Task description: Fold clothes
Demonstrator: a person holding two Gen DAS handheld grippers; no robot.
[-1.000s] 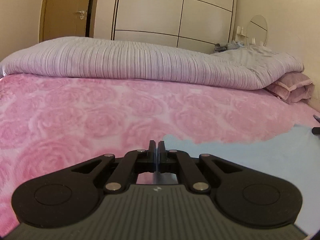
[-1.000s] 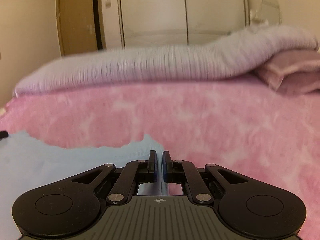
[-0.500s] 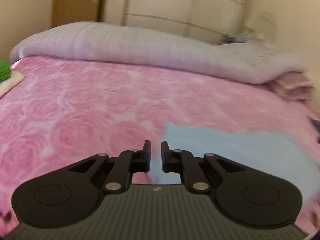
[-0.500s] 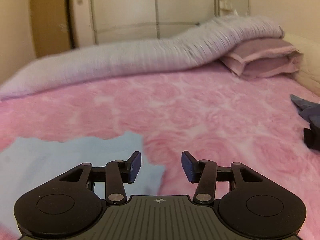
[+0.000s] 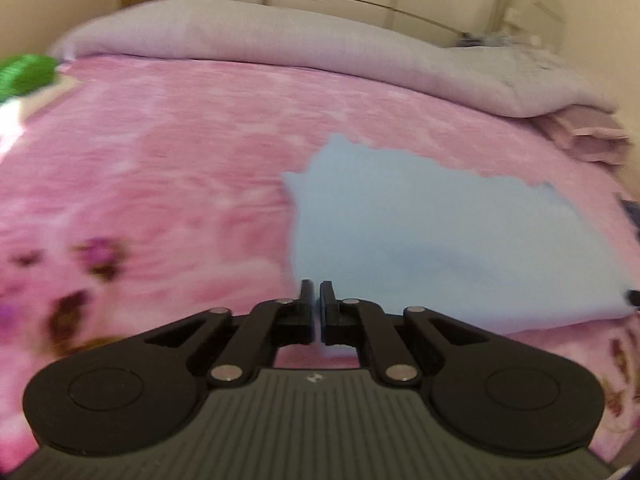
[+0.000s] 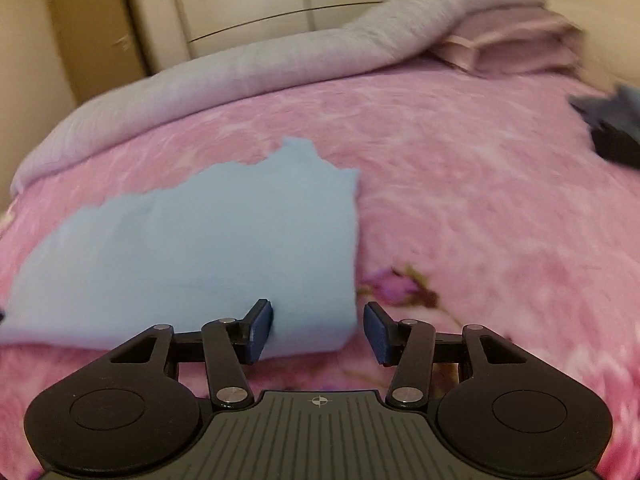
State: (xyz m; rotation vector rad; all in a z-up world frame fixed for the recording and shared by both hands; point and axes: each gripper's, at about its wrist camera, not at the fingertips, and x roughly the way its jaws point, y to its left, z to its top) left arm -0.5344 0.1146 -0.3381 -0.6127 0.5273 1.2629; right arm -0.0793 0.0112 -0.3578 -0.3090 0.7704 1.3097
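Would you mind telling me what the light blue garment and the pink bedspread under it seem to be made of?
Light blue garment: probably thin matte knit or cotton; it lies flat with soft creases. Pink bedspread: likely plush fleece with a fuzzy, faintly shiny rose print, though blur hides its pile.

A plain light-blue garment (image 6: 224, 240) lies on a pink bedspread (image 6: 460, 184) patterned with roses and purple flower sprigs. Behind it, a pale lilac-grey quilt (image 5: 320, 44) and mauve pillows (image 6: 516, 36); a green item (image 5: 24, 74) shows at the left wrist view's left edge.
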